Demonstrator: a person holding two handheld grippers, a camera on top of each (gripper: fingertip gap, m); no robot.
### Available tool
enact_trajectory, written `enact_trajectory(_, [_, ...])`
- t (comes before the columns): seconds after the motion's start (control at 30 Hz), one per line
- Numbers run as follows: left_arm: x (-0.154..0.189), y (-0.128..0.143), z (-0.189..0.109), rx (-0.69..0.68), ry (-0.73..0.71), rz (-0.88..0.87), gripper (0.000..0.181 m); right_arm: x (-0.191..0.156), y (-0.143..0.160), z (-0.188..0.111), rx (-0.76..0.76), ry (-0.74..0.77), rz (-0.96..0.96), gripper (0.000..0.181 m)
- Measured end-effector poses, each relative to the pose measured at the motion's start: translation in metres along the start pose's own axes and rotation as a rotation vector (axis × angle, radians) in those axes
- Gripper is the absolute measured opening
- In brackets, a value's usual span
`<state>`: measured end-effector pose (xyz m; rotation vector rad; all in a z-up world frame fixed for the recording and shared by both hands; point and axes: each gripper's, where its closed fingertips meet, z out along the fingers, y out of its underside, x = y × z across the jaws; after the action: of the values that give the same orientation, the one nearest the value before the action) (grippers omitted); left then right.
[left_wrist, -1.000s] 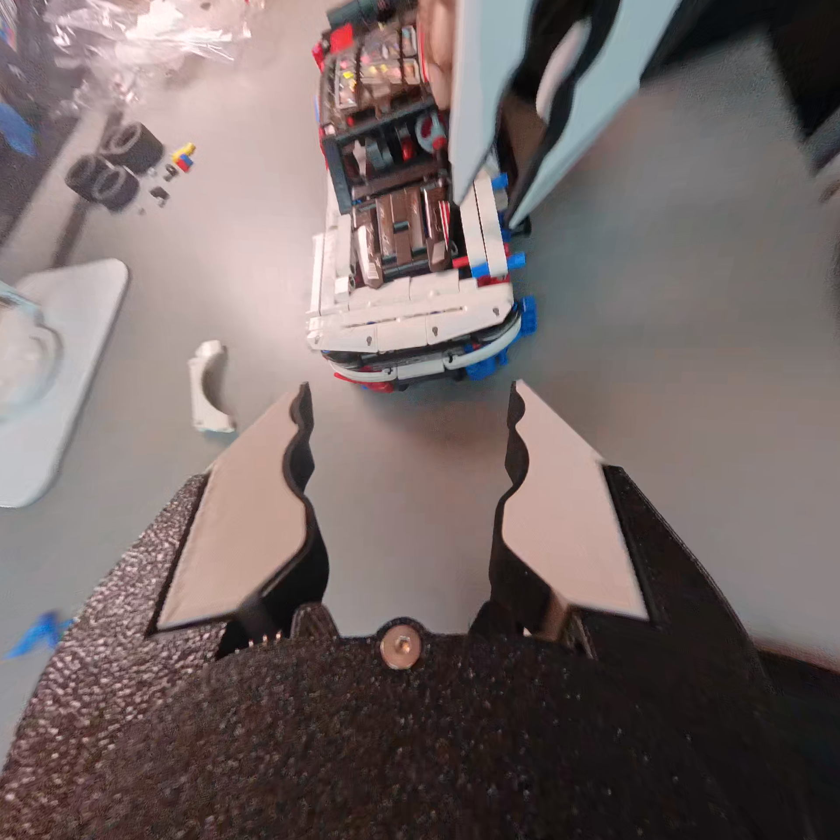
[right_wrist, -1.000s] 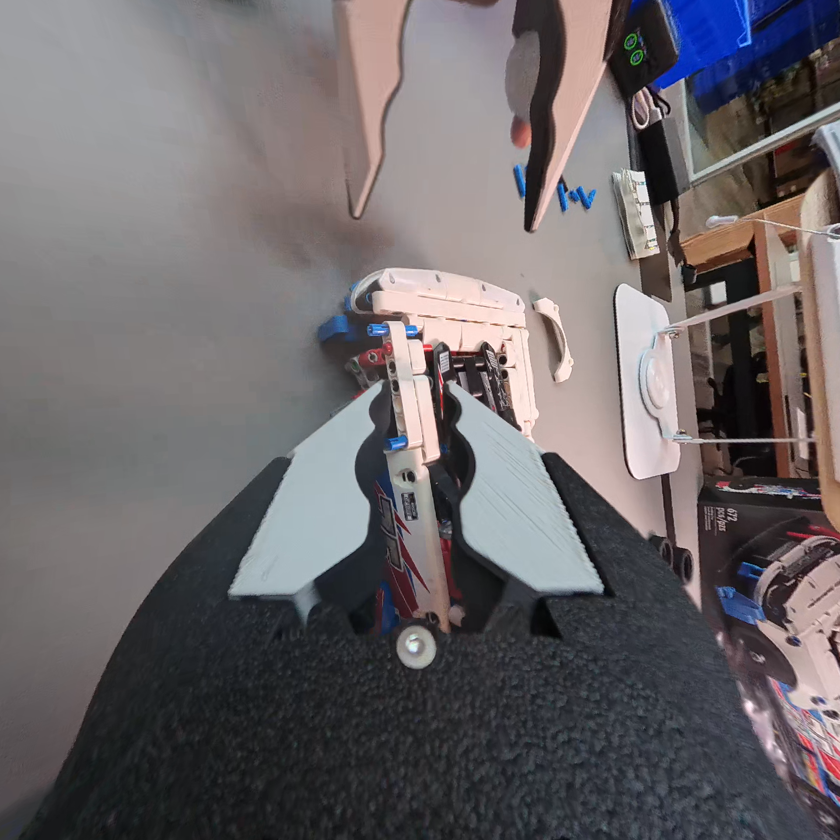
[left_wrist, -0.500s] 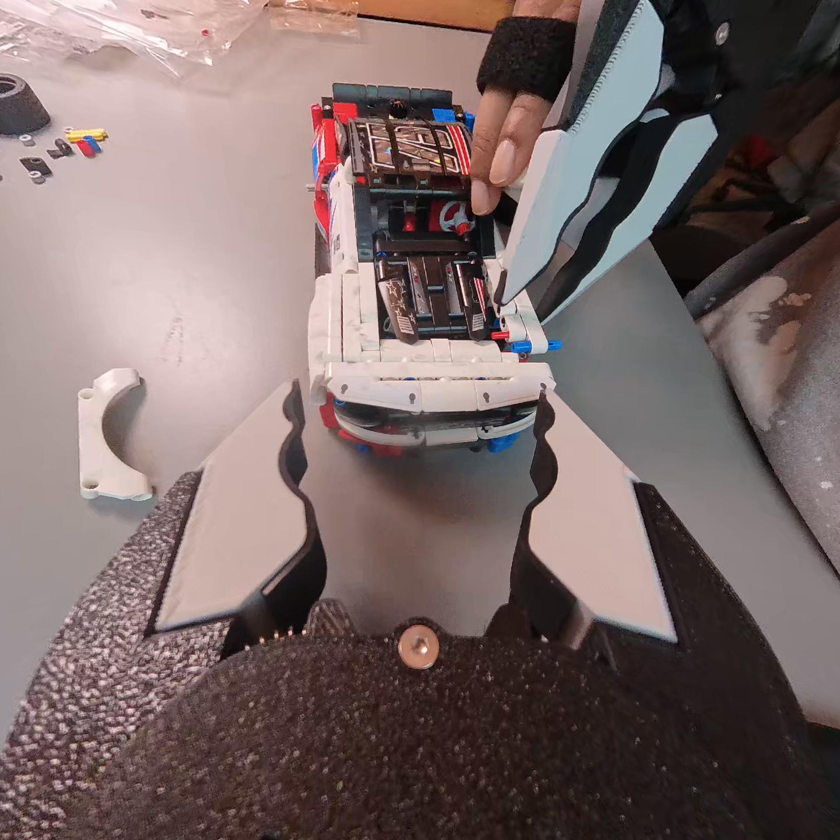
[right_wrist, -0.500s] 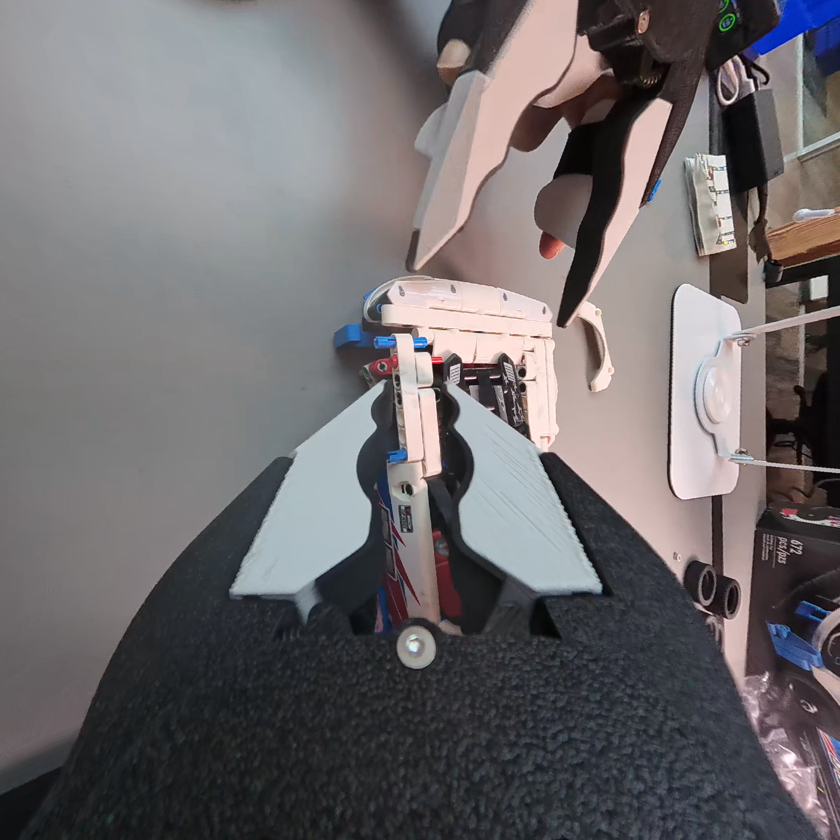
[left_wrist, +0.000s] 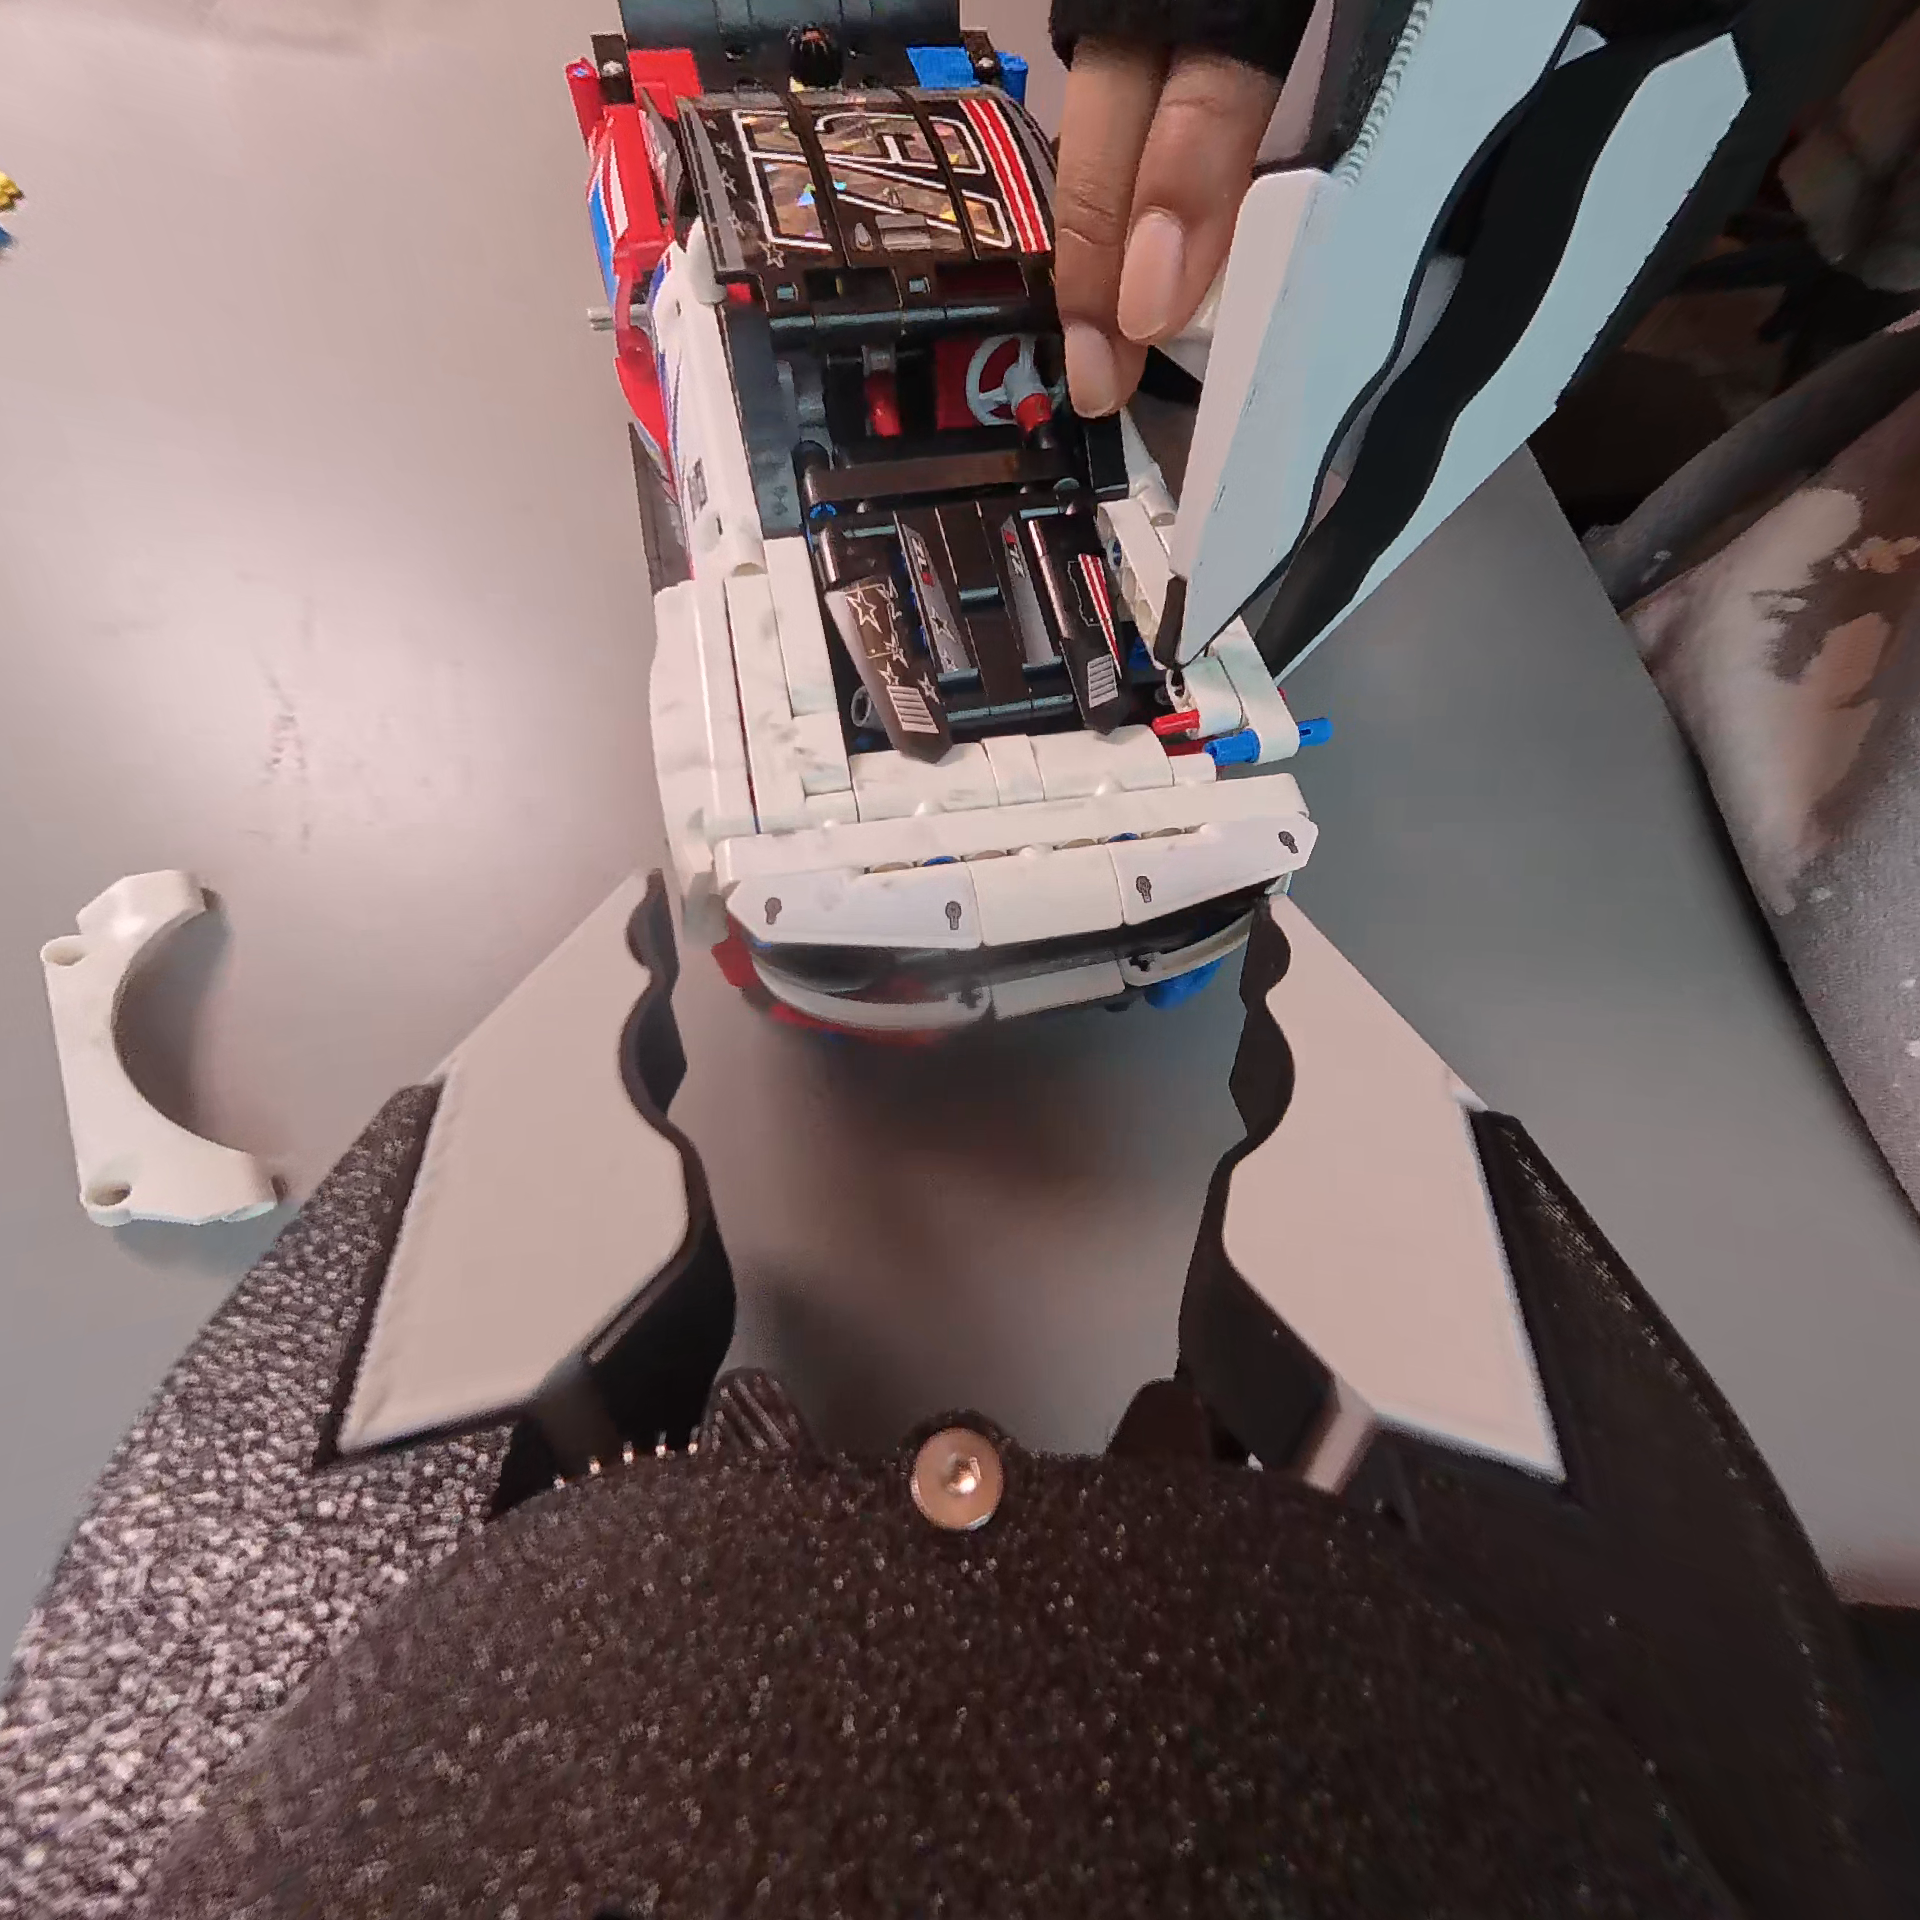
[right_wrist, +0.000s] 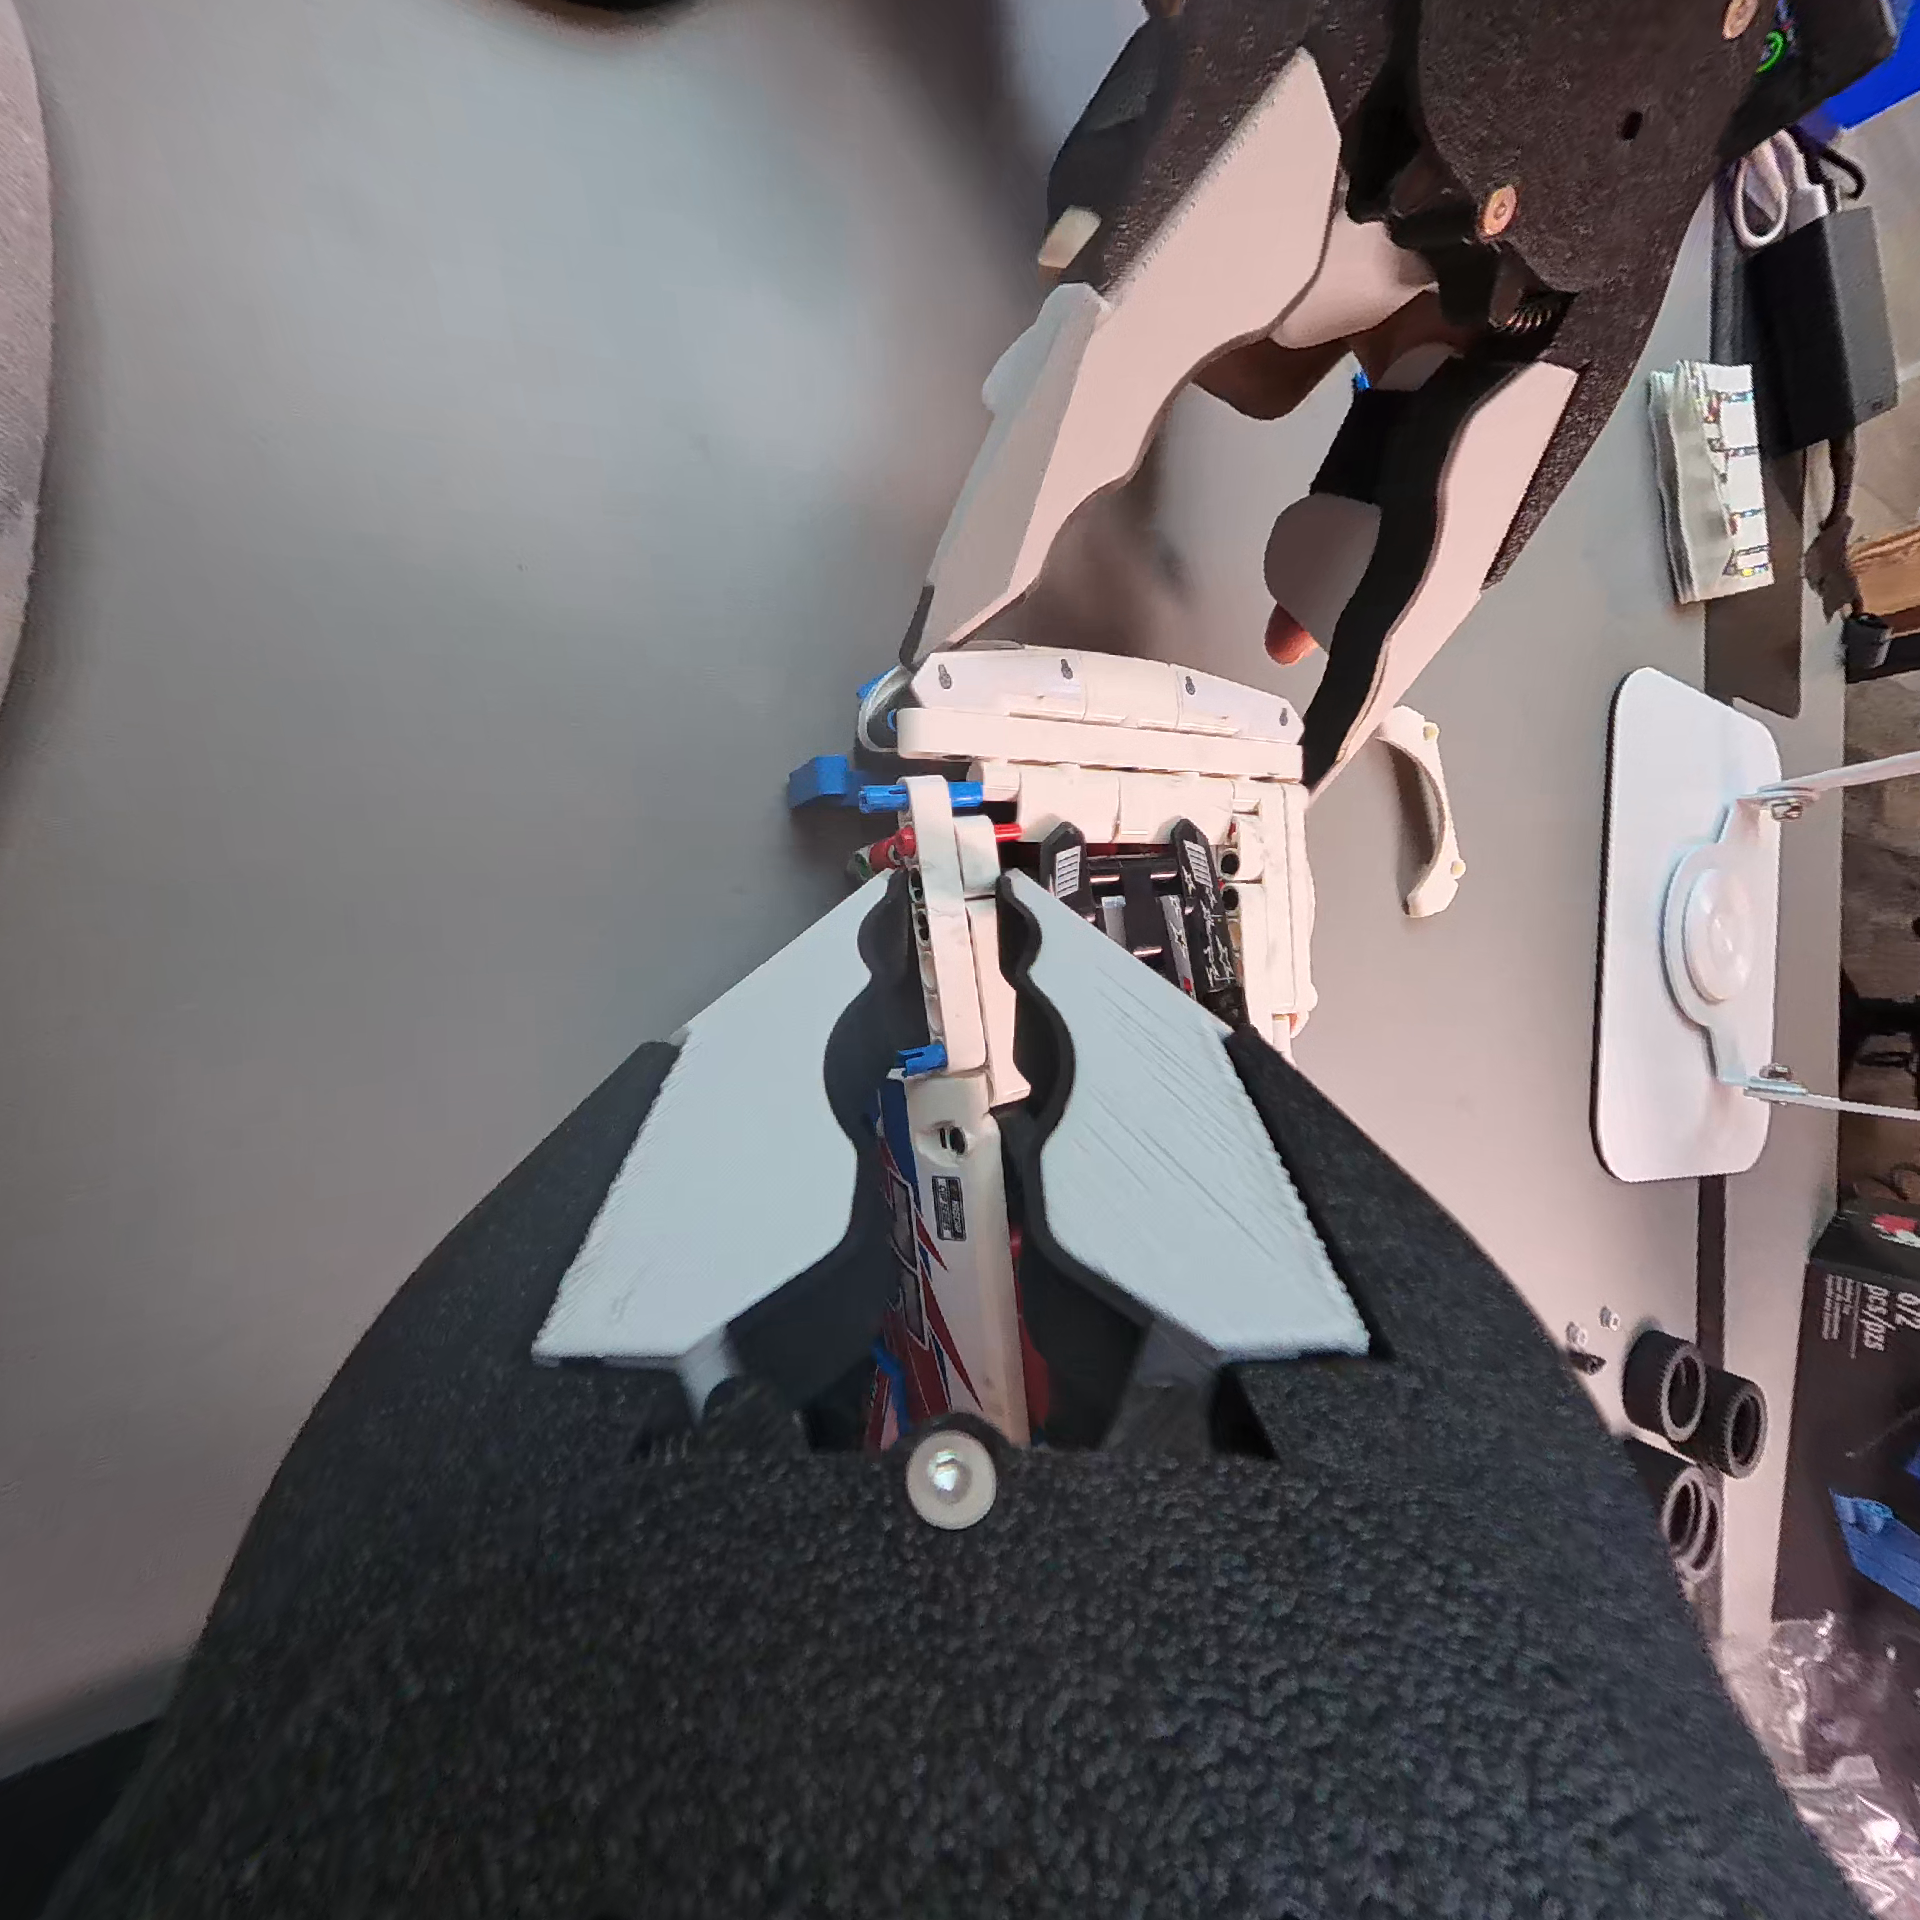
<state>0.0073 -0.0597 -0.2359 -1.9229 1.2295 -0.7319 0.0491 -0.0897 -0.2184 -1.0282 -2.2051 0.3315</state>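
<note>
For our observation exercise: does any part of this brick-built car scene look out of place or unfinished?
Yes. A white curved arch piece lies loose on the grey table, apart from the toy car. Black tyres also sit off to the side. The right gripper is clamped on the car's side panel; the left gripper is open at its front bumper.

Two close, opposed wrist views sharing model car (left_wrist: 966, 665)

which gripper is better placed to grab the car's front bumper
Left, likely. The left gripper is open with its fingertips on either side of the toy car's white front bumper. The right gripper is shut on the car's side panel.
</note>
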Motion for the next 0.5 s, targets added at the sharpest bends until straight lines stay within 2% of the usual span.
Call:
enact_trajectory(0.23, [0.0017, 0.0001, -0.0008, 0.006, 0.010, -0.063, 0.099, -0.0026, 0.0024, -0.0006, 0.004, -0.015, -0.002, 0.015])
enact_trajectory(0.5, [0.0034, 0.0004, 0.0017, -0.002, -0.017, -0.100, 0.101, -0.0032, 0.0059, -0.0009, 0.016, 0.018, 0.008, 0.015])
